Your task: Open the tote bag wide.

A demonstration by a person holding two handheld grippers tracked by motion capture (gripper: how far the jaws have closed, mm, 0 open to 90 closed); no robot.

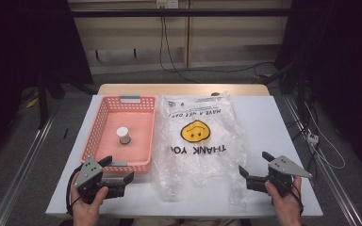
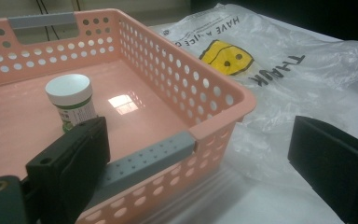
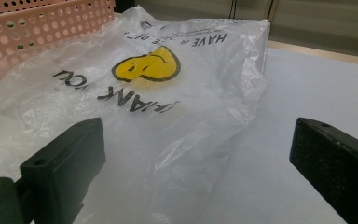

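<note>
High view
Bag: clear crinkly plastic bag point(image 1: 198, 141) with a yellow smiley face and black words, flat on the white table point(image 1: 273, 127), just beside the pink plastic basket with holes point(image 1: 104, 123).
Jar: small white-lidded jar point(image 1: 123, 135), standing up inside the basket.
Left gripper point(image 1: 118, 173): jaws wide apart, holding nothing, at the basket's near edge.
Right gripper point(image 1: 252, 168): jaws wide apart, holding nothing, by the bag's near right corner.
Hard to see: dark room at both sides; both hands cut off at the bottom.

Left gripper view
Basket point(image 2: 177, 84): pink walls full of round holes, grey handle bar point(image 2: 158, 158) between the black jaws.
Jar point(image 2: 72, 100): white lid, green label, bottom hidden behind one jaw.
Bag point(image 2: 279, 79): lying just right of the basket; words cut short by folds.

Right gripper view
Bag point(image 3: 168, 98): wrinkled, see-through, smiley face bent by a fold, lying ahead of the open jaws.
Basket point(image 3: 42, 23): just a corner, top left, cut off.
Touching: cannot tell if the jaws touch the bag.
</note>
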